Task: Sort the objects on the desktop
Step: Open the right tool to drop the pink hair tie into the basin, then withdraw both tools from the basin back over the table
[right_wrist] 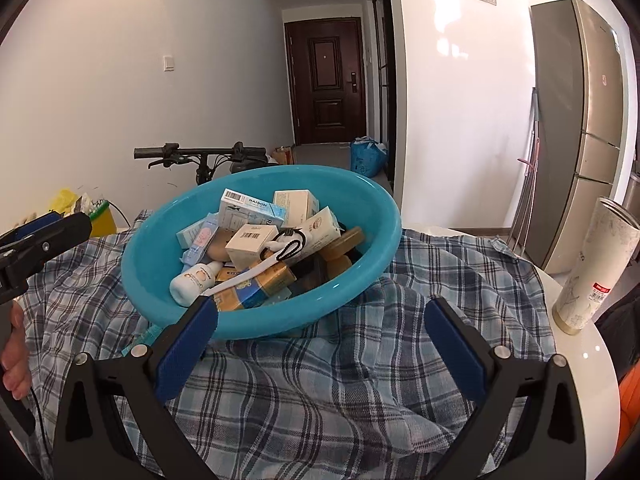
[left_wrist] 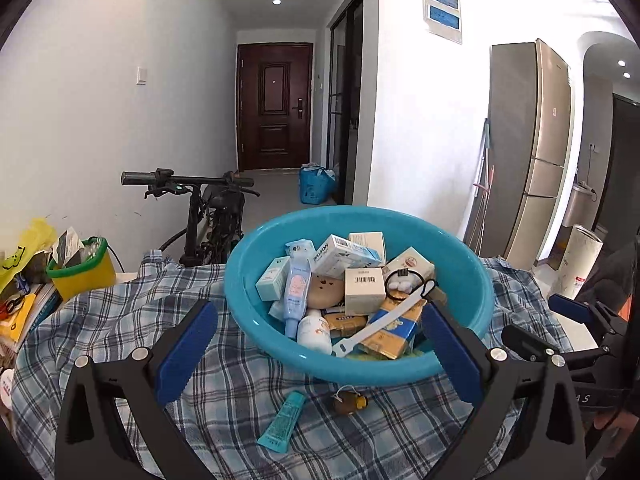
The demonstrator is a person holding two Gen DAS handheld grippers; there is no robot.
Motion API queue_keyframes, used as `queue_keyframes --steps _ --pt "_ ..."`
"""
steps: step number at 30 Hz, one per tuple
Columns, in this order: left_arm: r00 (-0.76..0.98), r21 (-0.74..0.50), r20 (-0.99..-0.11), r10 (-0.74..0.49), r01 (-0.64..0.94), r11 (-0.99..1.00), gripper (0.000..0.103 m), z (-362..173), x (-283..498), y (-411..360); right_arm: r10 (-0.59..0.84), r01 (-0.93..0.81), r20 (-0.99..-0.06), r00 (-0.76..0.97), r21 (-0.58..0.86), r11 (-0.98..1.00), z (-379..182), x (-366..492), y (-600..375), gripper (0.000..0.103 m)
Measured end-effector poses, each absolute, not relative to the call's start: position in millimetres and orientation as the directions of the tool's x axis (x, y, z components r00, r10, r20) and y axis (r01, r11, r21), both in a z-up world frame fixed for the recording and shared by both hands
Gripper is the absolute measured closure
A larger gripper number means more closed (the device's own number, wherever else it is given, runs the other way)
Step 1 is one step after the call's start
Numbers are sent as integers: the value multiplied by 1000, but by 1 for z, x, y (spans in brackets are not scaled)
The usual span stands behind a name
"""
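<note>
A: Left gripper (left_wrist: 320,354): jaws spread wide, nothing grasped. Between them, round turquoise plastic basin (left_wrist: 256,280) heaped with small boxes and bottles.

B: Just short of those jaws, on blue plaid cloth (left_wrist: 120,312): teal squeeze tube (left_wrist: 282,420), small brown-and-yellow toy (left_wrist: 350,400).

A: Right gripper (right_wrist: 320,338): released, empty. Same basin (right_wrist: 148,256) ahead, overlapped by the left-hand finger.

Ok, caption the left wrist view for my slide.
Open left gripper faces a blue basin of boxes and bottles; a teal tube lies on the plaid cloth.
</note>
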State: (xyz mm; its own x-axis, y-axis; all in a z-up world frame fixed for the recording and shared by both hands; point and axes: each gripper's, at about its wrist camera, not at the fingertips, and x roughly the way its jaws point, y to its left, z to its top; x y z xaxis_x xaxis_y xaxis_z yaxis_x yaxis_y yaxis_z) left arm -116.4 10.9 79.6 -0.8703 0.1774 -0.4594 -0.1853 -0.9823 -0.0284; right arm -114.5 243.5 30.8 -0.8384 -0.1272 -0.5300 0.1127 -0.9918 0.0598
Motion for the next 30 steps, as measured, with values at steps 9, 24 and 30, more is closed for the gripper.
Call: queue_keyframes --steps 9,24,30 --pt "-937 28 -337 94 -110 -994 0 43 -61 6 -130 129 -422 -897 31 -991 6 -85 236 0" --pt "-959 42 -275 73 -87 -995 0 9 -50 11 -95 132 -402 -911 -65 -989 -15 -76 222 0" --pt "-953 5 -292 75 -80 -997 0 1 -53 4 -98 161 -449 -888 -104 -981 -20 -83 213 0"
